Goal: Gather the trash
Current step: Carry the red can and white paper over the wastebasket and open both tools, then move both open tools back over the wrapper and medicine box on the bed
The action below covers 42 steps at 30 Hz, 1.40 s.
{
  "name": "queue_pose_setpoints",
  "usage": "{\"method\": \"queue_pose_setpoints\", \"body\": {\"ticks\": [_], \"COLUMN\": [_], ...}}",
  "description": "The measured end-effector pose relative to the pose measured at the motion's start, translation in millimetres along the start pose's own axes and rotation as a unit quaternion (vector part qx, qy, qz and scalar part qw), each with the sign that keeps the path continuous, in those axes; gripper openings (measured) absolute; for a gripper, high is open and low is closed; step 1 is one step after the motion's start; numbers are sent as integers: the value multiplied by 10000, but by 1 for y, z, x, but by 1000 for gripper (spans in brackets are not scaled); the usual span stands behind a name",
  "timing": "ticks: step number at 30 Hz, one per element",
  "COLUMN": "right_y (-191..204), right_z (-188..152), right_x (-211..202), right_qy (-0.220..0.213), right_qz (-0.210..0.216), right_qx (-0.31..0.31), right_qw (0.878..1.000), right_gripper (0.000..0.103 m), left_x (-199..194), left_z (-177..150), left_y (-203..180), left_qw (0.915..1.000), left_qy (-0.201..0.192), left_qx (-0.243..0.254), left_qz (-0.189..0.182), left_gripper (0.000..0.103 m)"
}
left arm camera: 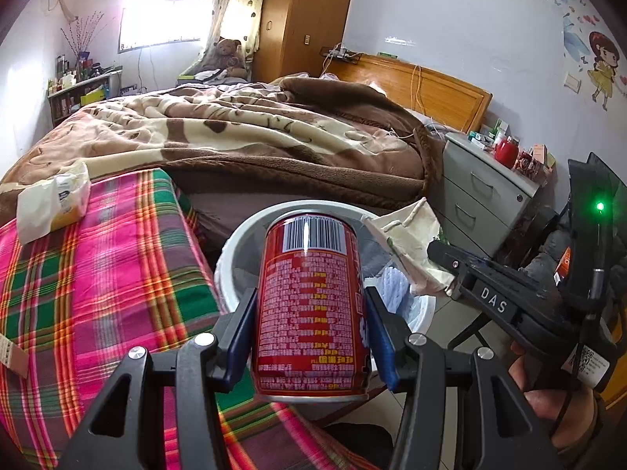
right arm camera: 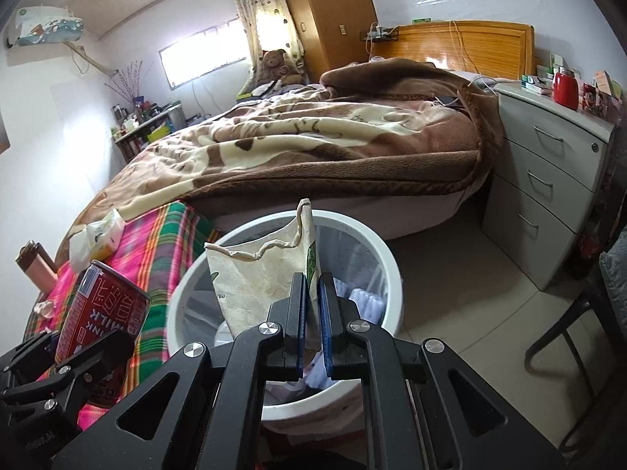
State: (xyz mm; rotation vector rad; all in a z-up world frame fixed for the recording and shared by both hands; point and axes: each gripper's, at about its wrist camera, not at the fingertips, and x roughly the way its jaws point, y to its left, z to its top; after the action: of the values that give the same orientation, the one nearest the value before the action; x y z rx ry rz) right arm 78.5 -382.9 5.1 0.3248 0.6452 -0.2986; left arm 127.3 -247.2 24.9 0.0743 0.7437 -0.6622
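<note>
Both grippers hold trash above the white bin beside the bed.

Nearest the left wrist camera, the left gripper [left arm camera: 311, 325] has its jaws clamped on the sides of a red can [left arm camera: 311, 297], barcode end pointing away, held over the near left rim of the white bin [right arm camera: 392, 270]. The right gripper [right arm camera: 312, 313] has its jaws pressed together on the edge of a torn cream paper bag [right arm camera: 258, 270], which hangs over the bin's mouth. The bin stands on the tiled floor between a plaid cloth [left arm camera: 98, 274] on the left and a grey drawer cabinet [right arm camera: 548, 180] far right. A crumpled white wrapper [left arm camera: 55, 203] lies on the plaid cloth's far edge, left of the bin.
</note>
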Motion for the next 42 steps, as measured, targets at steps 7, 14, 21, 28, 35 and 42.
{"method": "queue_pose_setpoints", "body": {"ticks": [7,14,21,28,35,42], "right_y": [-8,-10,-8,0,20,38], "right_z": [-1,-2,-1,-3,-6,-12], "right_x": [11,15,10,1,-9,-17], "right_qy": [169,279,199,120,-1,-80], "right_qz": [-108,-169,-148,13,182,382], "right_qx": [-14,-36,-7,13,-171,-281], "right_qw": [9998,9995,9997,9999,9997,9988], "right_gripper": [7,9,31,34,34,34], "left_x": [14,11,1,-13,-31,-54], "left_z": [3,6,6,1,-8,-16], "left_y": [-8,-7,0,9,24,45], "left_qw": [9999,10000,9999,9997,9990,9975], "left_qy": [96,8,-97,-183,-315,-452], "left_qx": [66,57,-11,-65,-139,-246], "left_qz": [41,38,97,144,278,477], "left_gripper": [55,64,67,68,68,70]}}
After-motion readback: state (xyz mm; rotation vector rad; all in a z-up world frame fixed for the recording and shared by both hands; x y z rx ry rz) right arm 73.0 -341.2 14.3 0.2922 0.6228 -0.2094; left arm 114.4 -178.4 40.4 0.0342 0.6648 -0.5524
